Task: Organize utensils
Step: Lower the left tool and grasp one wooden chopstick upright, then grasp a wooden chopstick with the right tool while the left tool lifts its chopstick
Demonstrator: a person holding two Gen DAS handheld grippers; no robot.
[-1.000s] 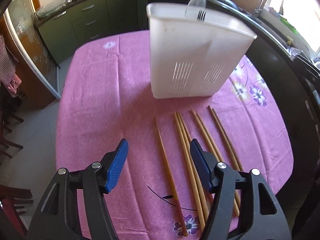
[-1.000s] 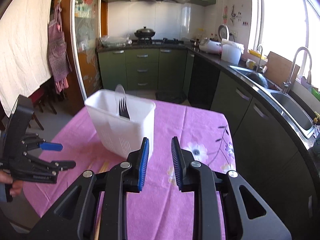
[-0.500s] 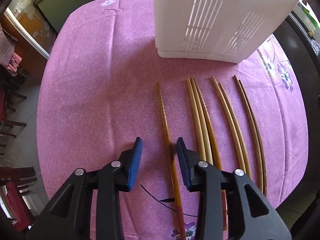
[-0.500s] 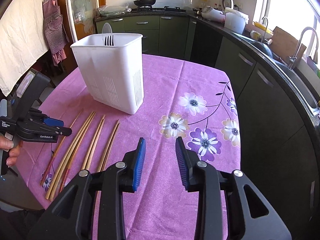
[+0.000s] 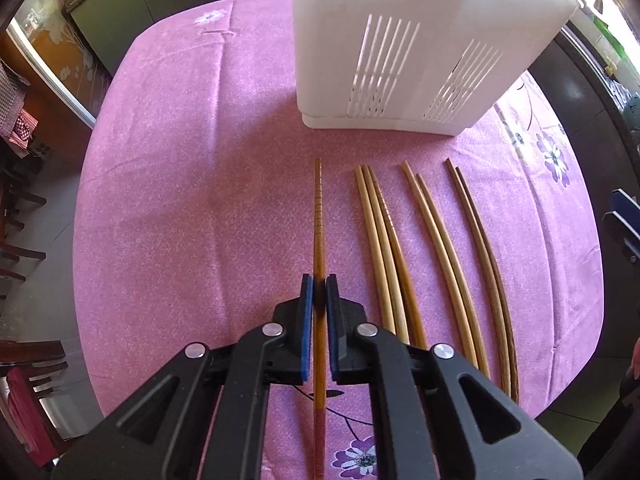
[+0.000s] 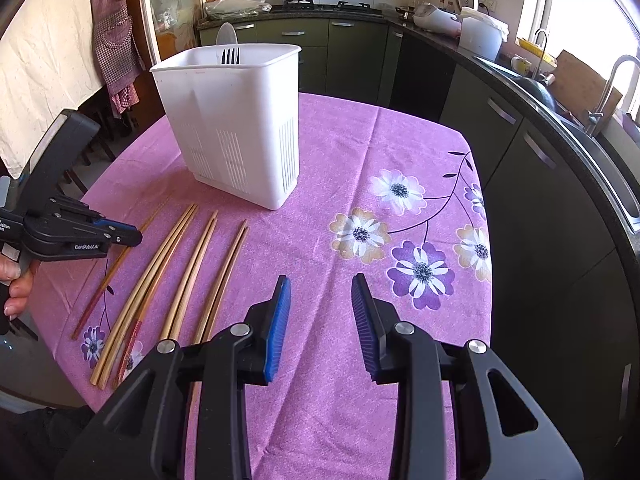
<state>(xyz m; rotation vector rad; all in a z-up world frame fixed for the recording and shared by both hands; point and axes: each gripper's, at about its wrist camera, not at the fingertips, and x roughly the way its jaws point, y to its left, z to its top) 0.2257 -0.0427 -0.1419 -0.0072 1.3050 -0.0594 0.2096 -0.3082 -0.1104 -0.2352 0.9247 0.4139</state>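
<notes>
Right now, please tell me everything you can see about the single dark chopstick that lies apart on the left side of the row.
The single dark chopstick looks like reddish-brown wood, slim and straight, with ringed grooves near its far tip, which points toward the white utensil holder. It lies flat on the pink tablecloth, apart from the paler chopsticks. The left gripper has its blue-padded fingers closed around it near the middle.

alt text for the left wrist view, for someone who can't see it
The left gripper is closed on a single reddish-brown chopstick lying on a pink tablecloth. To its right lie seven more chopsticks in three groups, all pointing toward a white slotted utensil holder at the far side of the table.
</notes>
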